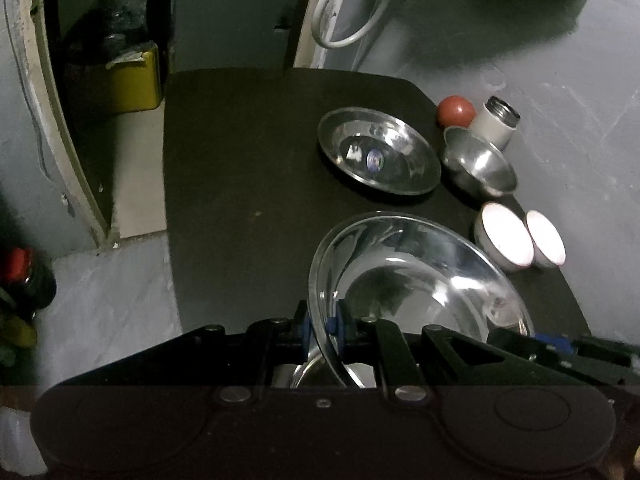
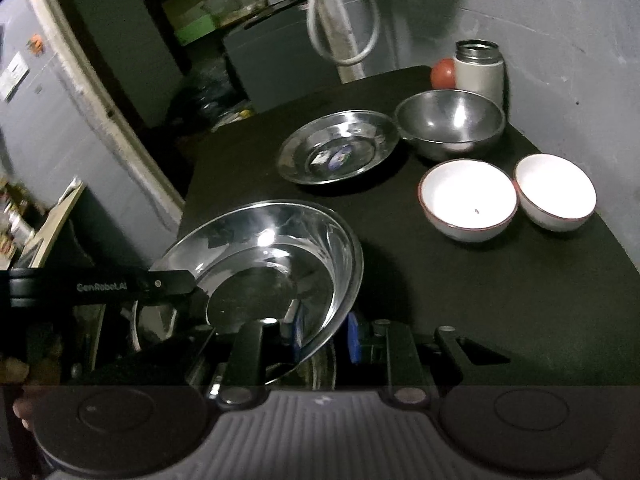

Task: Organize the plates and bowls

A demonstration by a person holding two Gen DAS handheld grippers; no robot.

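Left gripper, right gripper both clamped on big steel plate rim; left arm reads "GenRobot.AI".

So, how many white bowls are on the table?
2, side by side near the black table's right edge: one white ceramic bowl nearer the steel plates, the other white bowl right of it.

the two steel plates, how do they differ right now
The large steel plate is tilted, gripped at its rim by both the left gripper and right gripper; the small steel plate lies flat on the black table, untouched. The large one's centre is bare; the small one has a sticker inside. Both are shiny, round and empty.
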